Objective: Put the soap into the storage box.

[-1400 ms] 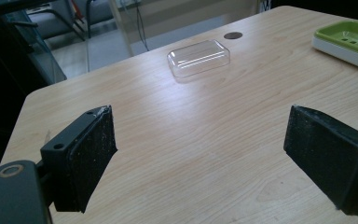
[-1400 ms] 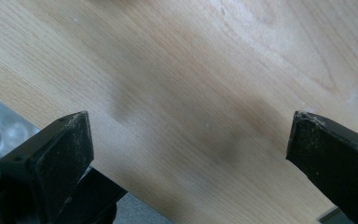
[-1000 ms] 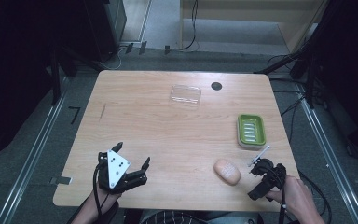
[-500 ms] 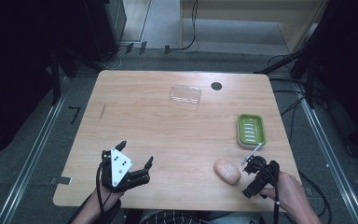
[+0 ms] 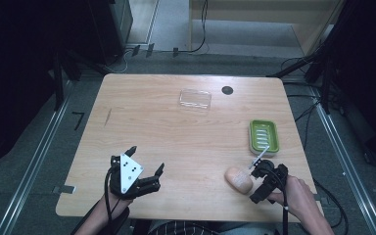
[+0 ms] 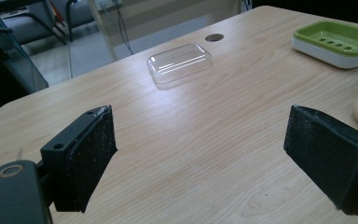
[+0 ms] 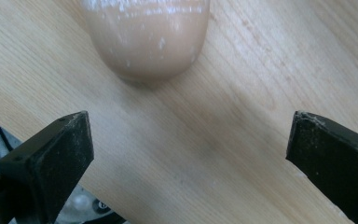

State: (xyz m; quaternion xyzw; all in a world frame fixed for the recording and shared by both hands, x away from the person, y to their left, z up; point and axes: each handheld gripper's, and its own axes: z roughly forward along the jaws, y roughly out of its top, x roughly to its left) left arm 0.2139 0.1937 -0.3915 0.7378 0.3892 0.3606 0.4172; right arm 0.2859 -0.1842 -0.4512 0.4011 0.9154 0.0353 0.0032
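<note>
Soap (image 7: 144,37) is lying on the counter (image 5: 176,132) just ahead of my right tongs (image 5: 255,169) — spread wide, empty; my left tongs (image 5: 147,164) are gaping too, well apart.

The left hand-held gripper (image 5: 147,169) hovers with jaws spread wide and empty. The right hand-held gripper (image 5: 258,169) tilts downward, its jaws likewise wide apart, gripping nothing.

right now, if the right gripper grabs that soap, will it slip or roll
The soap looks smooth and rounded, with a slight sheen, so it may well slip from flat pads. It lies flat on the table, so it will more likely slide than roll. The right gripper, open wide, could straddle it.
</note>
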